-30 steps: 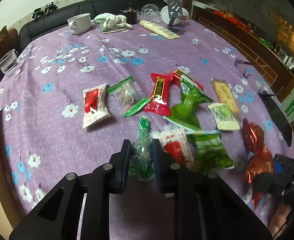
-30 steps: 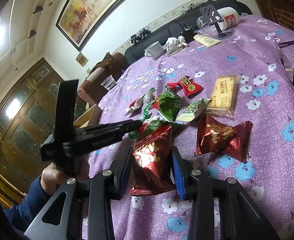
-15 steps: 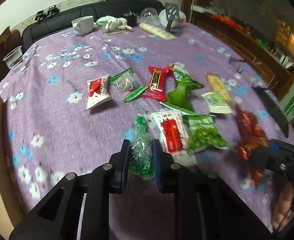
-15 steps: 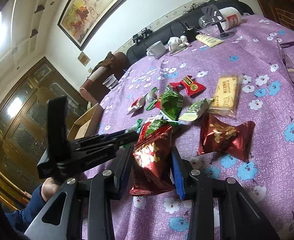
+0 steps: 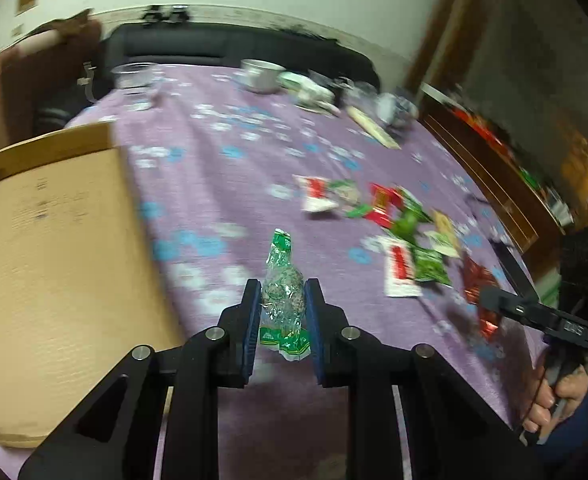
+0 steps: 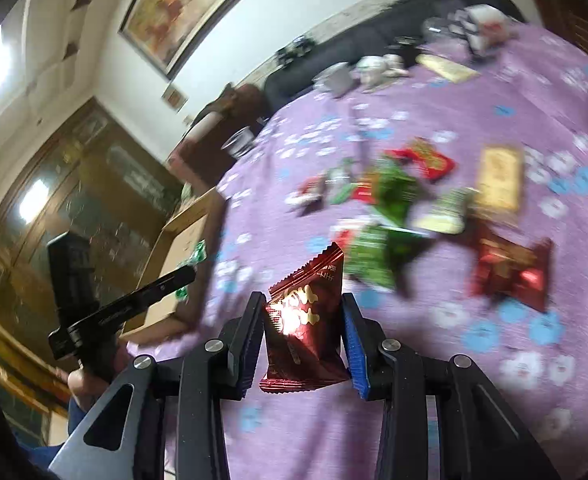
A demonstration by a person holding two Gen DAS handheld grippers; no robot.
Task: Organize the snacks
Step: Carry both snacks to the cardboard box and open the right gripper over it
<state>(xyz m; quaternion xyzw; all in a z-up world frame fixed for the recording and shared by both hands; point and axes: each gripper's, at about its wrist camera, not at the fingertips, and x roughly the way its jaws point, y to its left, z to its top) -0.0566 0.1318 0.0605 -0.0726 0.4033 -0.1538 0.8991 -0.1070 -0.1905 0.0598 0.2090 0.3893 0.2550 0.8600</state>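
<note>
Cardboard box (image 5: 53, 248), far left, open; left gripper (image 5: 282, 306) pinching clear green-ended candy (image 5: 282, 300) beside it; right gripper (image 6: 302, 326) clamping dark red packet (image 6: 304, 320) above cloth. Advice: clear box rim before releasing

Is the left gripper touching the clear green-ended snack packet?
Touching. The left wrist view shows the left gripper with both pads pressed against the snack packet.

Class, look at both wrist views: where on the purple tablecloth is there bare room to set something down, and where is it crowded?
Bare cloth lies between the cardboard box and the snack pile, and beyond the pile toward the white cup. The pile itself is crowded, packets overlapping.
</note>
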